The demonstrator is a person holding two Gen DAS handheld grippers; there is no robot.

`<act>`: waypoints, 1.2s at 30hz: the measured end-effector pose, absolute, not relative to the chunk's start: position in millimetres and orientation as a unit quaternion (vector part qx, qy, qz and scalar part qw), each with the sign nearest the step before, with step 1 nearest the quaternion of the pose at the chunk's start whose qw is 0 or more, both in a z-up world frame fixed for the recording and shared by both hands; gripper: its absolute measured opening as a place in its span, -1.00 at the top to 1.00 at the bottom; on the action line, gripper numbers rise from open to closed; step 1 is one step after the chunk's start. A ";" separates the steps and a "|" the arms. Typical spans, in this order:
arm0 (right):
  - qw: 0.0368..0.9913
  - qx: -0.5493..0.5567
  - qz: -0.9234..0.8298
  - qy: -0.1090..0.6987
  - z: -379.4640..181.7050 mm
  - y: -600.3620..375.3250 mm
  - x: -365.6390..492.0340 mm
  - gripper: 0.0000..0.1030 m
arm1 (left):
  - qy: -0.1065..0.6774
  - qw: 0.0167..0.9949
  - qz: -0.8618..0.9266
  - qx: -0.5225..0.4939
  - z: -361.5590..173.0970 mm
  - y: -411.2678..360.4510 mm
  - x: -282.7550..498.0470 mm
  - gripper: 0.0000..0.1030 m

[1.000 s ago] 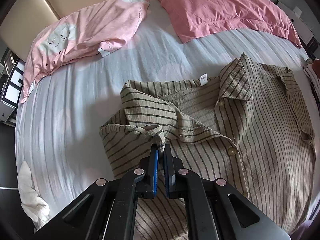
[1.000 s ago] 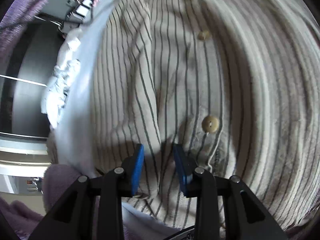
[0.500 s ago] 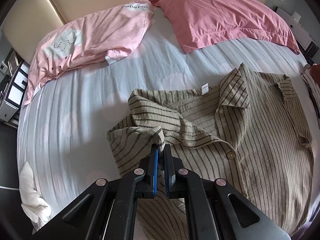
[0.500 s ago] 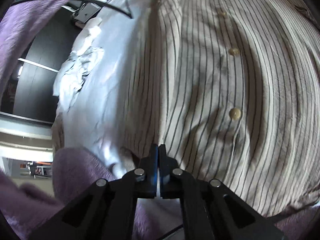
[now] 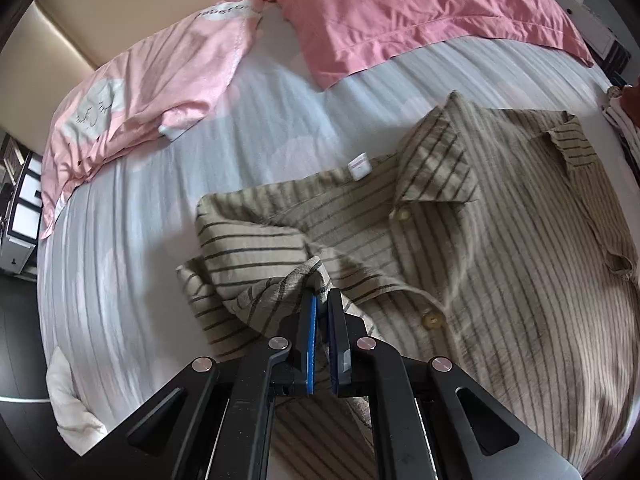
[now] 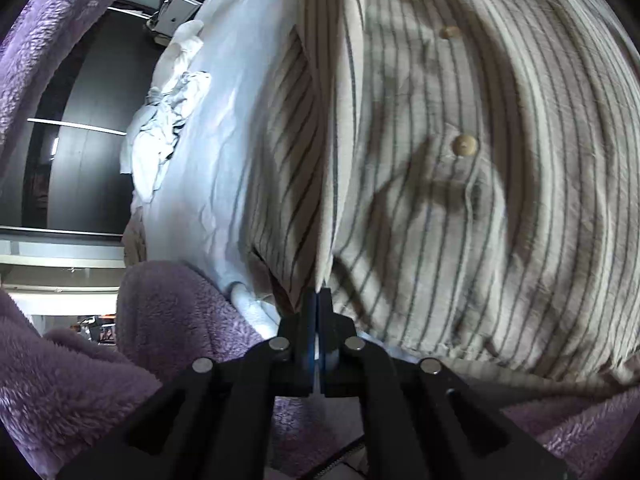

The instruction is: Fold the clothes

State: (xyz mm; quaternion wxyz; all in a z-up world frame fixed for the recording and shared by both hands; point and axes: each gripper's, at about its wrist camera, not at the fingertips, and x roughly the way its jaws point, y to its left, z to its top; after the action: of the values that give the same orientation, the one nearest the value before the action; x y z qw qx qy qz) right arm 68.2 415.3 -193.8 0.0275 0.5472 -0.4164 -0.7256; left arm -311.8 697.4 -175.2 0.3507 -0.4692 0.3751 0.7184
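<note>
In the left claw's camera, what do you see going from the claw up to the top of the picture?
Claw → striped shirt → bedsheet → pink pillow → headboard.

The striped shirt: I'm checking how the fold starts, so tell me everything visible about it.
The striped shirt is beige with thin dark stripes, in a crinkled woven-looking fabric, with a collar, a white neck label and pale buttons. It lies front up on the pale bed sheet, buttoned. One sleeve side is folded in over the chest, its tip pinched by the shut left gripper. The right gripper is shut on a hem edge, lifting a taut ridge of cloth off the bed.
</note>
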 end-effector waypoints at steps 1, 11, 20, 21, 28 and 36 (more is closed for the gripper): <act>0.035 0.545 -0.726 -0.417 -193.2 413.3 65.6 0.99 | 0.377 0.343 0.721 -0.470 -172.3 688.9 -317.8 0.90; 0.121 0.508 -0.733 -0.437 -192.5 371.6 28.9 0.99 | 0.436 0.250 0.739 -0.449 -147.3 623.0 -350.3 0.90; 0.100 0.506 -0.714 -0.473 -213.5 390.7 49.4 0.99 | 0.492 0.284 0.697 -0.438 -204.6 691.0 -293.2 0.90; 0.100 0.507 -0.713 -0.474 -215.1 392.4 51.5 0.99 | 0.493 0.290 0.693 -0.438 -209.7 698.7 -287.6 0.90; 0.093 0.511 -0.703 -0.485 -231.4 406.2 65.8 0.99 | 0.498 0.326 0.675 -0.436 -240.1 744.2 -258.7 0.90; 0.081 0.517 -0.694 -0.494 -241.3 416.0 72.3 0.99 | 0.447 0.369 0.674 -0.458 -246.5 758.6 -252.0 0.86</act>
State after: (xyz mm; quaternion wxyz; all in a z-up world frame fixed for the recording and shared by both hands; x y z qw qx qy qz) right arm 72.3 416.0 -241.3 0.0810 0.5167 -0.4942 -0.6944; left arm -252.0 758.6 -246.5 0.3693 -0.4578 0.4473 0.6738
